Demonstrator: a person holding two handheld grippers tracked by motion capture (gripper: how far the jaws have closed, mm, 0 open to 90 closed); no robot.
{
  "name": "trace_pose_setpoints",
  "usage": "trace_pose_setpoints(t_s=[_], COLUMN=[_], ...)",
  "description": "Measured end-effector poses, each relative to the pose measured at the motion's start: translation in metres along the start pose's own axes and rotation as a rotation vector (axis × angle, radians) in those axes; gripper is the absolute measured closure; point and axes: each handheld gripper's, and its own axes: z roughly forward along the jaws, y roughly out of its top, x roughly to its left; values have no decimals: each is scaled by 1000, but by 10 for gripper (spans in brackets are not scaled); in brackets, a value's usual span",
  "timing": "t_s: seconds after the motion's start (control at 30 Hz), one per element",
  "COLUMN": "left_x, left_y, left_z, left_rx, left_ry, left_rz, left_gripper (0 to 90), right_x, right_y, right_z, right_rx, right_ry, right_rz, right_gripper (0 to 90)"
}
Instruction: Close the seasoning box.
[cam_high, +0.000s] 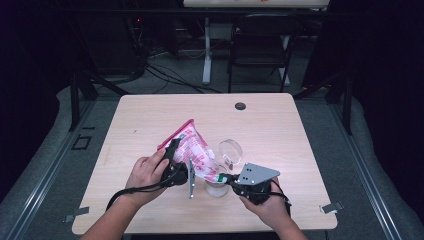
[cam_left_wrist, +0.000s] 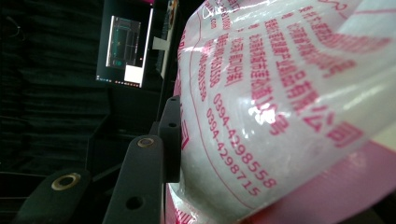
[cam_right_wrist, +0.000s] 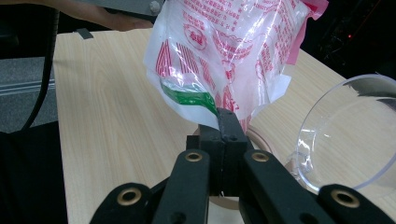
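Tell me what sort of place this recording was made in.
Likely a lab or recording studio: a lone wooden table ringed by black curtains, loose floor cables, and a lit monitor behind.

Light wood table (cam_high: 150, 115): clear cup (cam_high: 216, 187), clear lid (cam_high: 230, 150) on it.

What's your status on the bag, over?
Left gripper clamps bag body, tilted. Right gripper shut on bag's lower corner, above cup. Clear jar close beside.

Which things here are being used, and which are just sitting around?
Being used:
- bag, held by the left gripper and right gripper
- clear jar under the bag
- clear lid beside it

Sitting around:
- folding chair
- table's black cap
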Motion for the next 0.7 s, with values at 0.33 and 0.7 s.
trace_pose_setpoints(t_s=[0.33,0.7], left_x=[1,1], left_y=[0,1], left_z=[-1,0], left_rx=[0,-2], left_ry=[5,5], left_rz=[8,22], left_gripper=[651,652], right_x=[1,0], right_y=[-1,-2], right_z=[1,1], right_rx=[3,6], right_ry=[3,2], right_rz=[2,-1], right_gripper=[900,900])
